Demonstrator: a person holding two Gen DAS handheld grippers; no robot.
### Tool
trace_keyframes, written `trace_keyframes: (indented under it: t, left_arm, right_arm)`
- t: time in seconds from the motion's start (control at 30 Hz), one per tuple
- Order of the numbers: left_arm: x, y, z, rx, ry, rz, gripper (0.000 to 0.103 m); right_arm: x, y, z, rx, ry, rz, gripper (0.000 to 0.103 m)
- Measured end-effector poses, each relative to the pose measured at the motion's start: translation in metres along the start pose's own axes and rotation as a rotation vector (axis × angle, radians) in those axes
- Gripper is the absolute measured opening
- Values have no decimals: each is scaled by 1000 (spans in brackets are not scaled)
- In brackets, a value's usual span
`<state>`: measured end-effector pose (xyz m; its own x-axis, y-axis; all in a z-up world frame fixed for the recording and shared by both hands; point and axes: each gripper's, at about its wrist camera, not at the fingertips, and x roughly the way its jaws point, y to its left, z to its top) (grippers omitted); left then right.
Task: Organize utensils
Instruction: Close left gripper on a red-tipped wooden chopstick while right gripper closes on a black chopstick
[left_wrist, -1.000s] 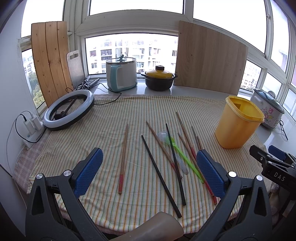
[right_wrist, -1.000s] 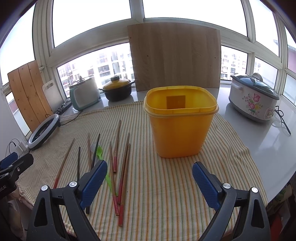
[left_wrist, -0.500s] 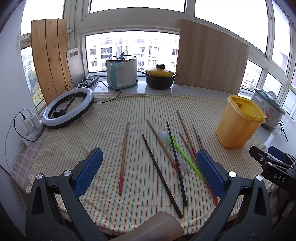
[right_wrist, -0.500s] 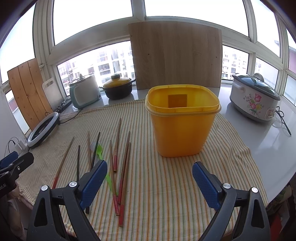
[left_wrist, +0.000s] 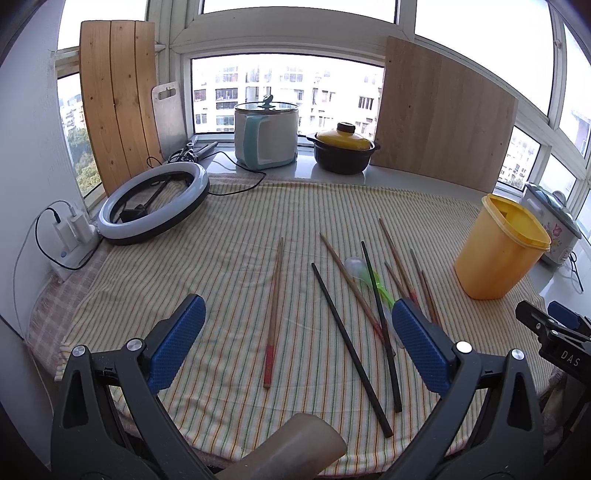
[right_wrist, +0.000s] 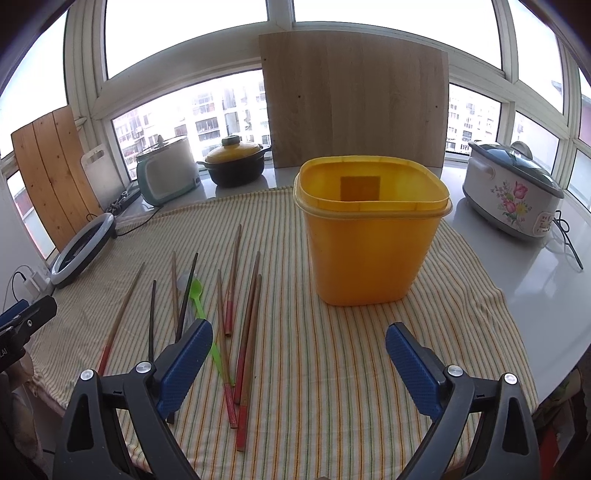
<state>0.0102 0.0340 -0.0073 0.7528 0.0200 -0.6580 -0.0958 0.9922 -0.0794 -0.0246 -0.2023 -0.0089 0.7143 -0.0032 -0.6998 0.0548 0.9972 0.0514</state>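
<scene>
Several chopsticks lie loose on the striped cloth: a wooden red-tipped one (left_wrist: 273, 314), black ones (left_wrist: 347, 347), and brown ones (right_wrist: 251, 325). A green spoon (right_wrist: 205, 314) and a clear spoon (left_wrist: 354, 266) lie among them. A yellow tub (right_wrist: 373, 236) stands open and upright to their right; it also shows in the left wrist view (left_wrist: 498, 251). My left gripper (left_wrist: 295, 347) is open and empty above the near chopsticks. My right gripper (right_wrist: 297, 369) is open and empty, in front of the tub.
A ring light (left_wrist: 155, 203) lies at the back left beside a charger block (left_wrist: 74, 232). A white-teal cooker (left_wrist: 266, 134), a black pot with yellow lid (left_wrist: 343, 151), wooden boards (left_wrist: 443, 118) and a floral rice cooker (right_wrist: 513, 192) stand along the window ledge.
Both grippers have shifted slightly, so the views moved a little. Nothing on the cloth has moved. Both grippers stay open.
</scene>
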Motion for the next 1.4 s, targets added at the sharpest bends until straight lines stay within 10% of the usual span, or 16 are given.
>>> trace_keyframes:
  t: [0.5, 0.97, 1.4]
  left_arm:
    - [44, 38, -13, 24, 101, -28, 92]
    - [82, 42, -14, 42, 198, -26, 83]
    - [135, 44, 2, -1, 346, -188, 36]
  right_arm:
    - [30, 28, -8, -84, 71, 134, 86]
    - [80, 55, 7, -84, 261, 330, 53]
    - [137, 91, 27, -25, 448, 467, 25]
